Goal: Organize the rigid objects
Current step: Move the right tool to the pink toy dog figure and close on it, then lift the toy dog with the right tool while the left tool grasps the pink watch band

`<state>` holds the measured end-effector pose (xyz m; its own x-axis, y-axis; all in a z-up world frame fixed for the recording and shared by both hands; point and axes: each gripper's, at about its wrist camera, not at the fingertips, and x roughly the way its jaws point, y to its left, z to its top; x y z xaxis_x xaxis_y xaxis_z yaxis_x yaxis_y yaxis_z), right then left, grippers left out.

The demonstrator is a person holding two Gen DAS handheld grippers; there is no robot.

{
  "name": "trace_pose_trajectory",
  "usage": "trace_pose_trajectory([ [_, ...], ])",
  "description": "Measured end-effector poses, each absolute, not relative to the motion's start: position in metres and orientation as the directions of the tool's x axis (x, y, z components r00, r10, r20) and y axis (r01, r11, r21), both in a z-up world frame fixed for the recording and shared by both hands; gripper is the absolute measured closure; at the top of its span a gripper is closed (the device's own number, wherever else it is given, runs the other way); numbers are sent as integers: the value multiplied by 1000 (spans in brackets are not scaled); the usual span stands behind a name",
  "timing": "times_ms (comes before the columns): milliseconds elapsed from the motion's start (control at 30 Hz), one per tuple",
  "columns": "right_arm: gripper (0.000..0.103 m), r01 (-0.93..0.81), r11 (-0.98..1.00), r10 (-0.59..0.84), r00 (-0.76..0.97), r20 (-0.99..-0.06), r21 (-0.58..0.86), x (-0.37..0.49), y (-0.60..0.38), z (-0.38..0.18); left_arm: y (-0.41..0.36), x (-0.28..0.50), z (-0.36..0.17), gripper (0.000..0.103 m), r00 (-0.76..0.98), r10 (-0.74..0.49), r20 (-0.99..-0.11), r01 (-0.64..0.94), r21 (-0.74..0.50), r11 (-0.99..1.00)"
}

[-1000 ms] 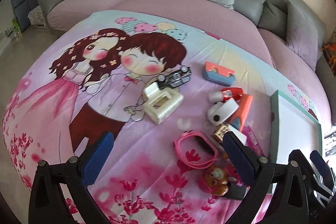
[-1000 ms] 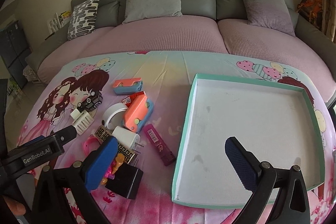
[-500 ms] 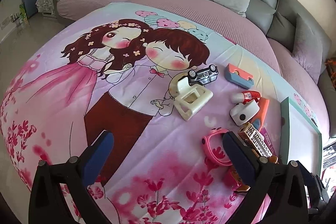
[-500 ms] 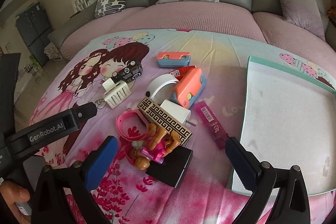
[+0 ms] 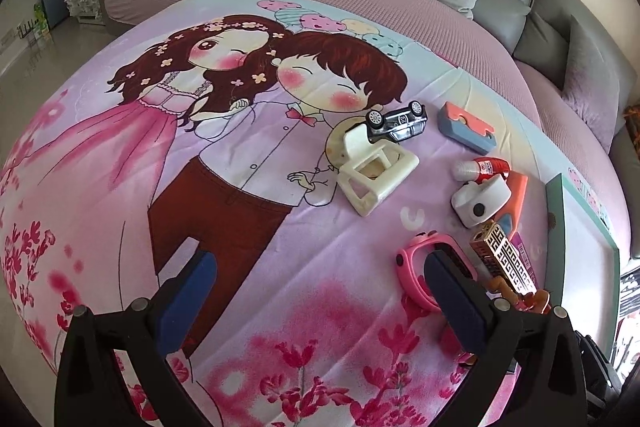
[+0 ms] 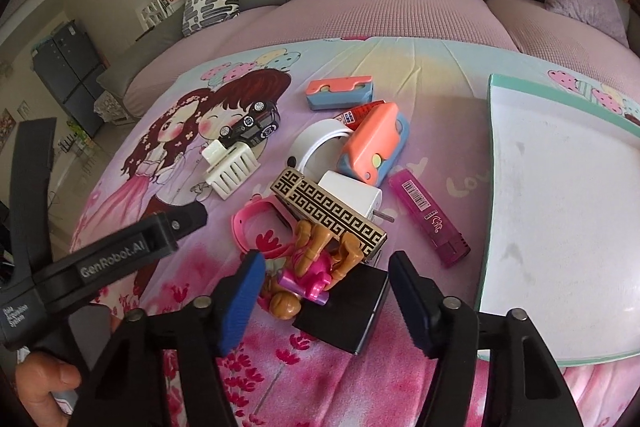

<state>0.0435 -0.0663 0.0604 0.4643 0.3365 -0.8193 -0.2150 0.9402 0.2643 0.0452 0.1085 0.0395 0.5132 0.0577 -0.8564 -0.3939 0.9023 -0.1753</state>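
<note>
A white rectangular tray with a teal rim [image 6: 560, 195] lies at 3 o'clock. The right gripper [image 6: 324, 291], its jaws just narrowed but still released, brackets a small brown-and-pink plastic toy figure [image 6: 308, 267] at 6 o'clock: light, rigid, likely best pinched across its torso. The left gripper [image 5: 316, 291] hangs released.

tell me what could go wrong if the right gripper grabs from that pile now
1. The right gripper, whose jaws have just been closing, straddles both the toy dog and the black box corner; it may pinch both or neither cleanly.
2. The patterned box seems to rest on the dog's legs, so lifting the dog could tip it.
3. The left gripper sits open close by, beside the pink watch; the two could collide.
</note>
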Motion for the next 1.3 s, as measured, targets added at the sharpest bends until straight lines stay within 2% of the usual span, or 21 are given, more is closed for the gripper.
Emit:
trace_pose_trajectory([
  [133,48,-210,933,359,464,-810,293,42,-68,62,106,44,38,0,517,49,-854,-383,-179,906],
  [700,60,-217,925,377,458,-805,310,42,-59,50,98,49,28,0,489,40,-871,-369,-165,915],
  [800,68,-214,911,412,451,-792,352,42,-62,50,97,50,26,0,481,38,-876,-365,-162,917],
  [1133,71,-207,914,405,479,-779,348,40,-71,59,90,58,13,0,460,-9,-888,-360,-196,912],
  [1300,71,-201,918,395,532,-749,341,37,-85,75,78,63,9,0,439,57,-897,-341,-107,934],
])
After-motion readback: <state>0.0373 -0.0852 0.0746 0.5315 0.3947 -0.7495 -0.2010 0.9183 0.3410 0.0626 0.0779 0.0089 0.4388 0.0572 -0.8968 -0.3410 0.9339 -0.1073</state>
